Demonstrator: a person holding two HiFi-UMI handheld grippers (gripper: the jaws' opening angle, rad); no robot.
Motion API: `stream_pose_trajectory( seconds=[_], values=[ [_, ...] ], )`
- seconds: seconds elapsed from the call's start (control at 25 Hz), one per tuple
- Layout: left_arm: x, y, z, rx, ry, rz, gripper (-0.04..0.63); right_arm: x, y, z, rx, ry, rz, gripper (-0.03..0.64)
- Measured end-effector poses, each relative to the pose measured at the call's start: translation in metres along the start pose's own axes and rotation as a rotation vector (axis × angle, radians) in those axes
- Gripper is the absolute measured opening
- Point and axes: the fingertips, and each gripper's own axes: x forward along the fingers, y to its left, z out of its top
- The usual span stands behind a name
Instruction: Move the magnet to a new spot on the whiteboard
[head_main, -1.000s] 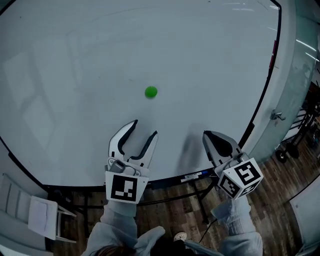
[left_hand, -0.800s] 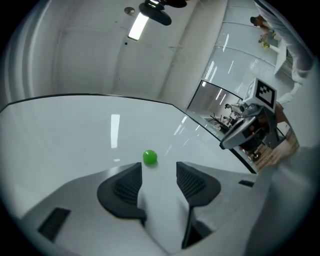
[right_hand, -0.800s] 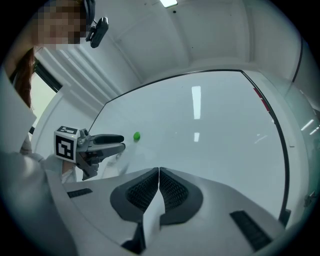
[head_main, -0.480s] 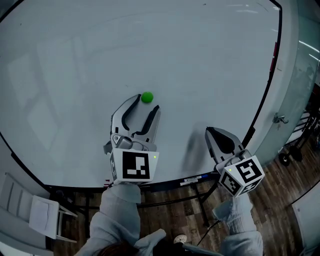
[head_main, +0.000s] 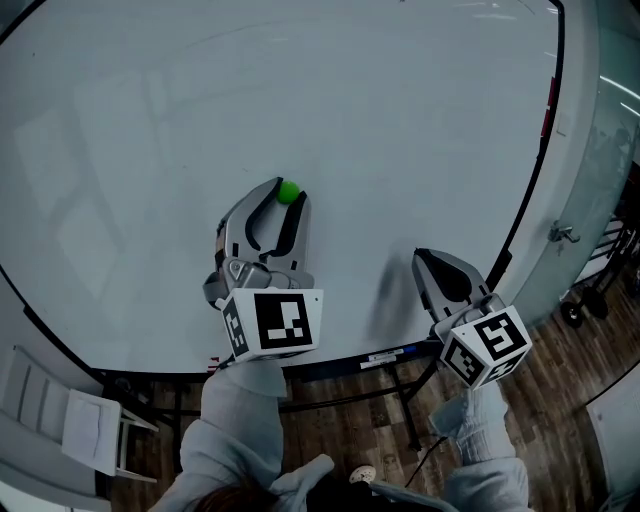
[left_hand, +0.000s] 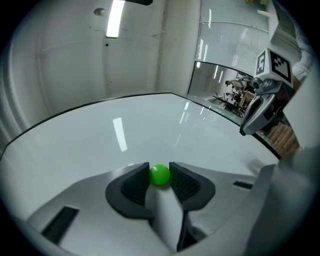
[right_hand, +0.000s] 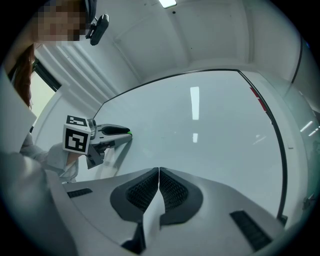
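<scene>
A small round green magnet (head_main: 289, 191) sticks to the big whiteboard (head_main: 400, 120). My left gripper (head_main: 287, 193) reaches up to it, and its jaws have just been closing. In the left gripper view both dark pads (left_hand: 181, 181) press on the magnet (left_hand: 160, 175) from either side. My right gripper (head_main: 420, 256) hovers by the board's lower right with its jaws pressed together and nothing between them, as the right gripper view (right_hand: 159, 172) shows. That view also catches the left gripper (right_hand: 112, 132) off to the left.
The board's black frame (head_main: 520, 210) curves down the right side, with a red strip (head_main: 549, 105) on it. A white folding chair (head_main: 85, 425) stands at lower left. The board's stand legs (head_main: 400, 400) rise from a wooden floor. A metal handle (head_main: 558, 235) sticks out at right.
My left gripper rose up the board to the magnet and rolled slightly. Its wide jaws came in round the magnet until the pads touch it. The right gripper barely shifted.
</scene>
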Motion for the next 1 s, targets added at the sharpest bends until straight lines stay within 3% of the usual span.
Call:
stream_pose_trajectory(
  seconds=[0.64, 1.0],
  values=[
    [-0.007, -0.003, 0.008, -0.063, -0.018, -0.017, 0.124, -0.007, 0.006, -0.003, -0.006, 0.032, -0.005, 0.029],
    [-0.022, -0.007, 0.009, -0.038, -0.001, -0.025, 0.124, -0.017, 0.015, -0.005, 0.006, 0.027, 0.001, 0.029]
  ],
)
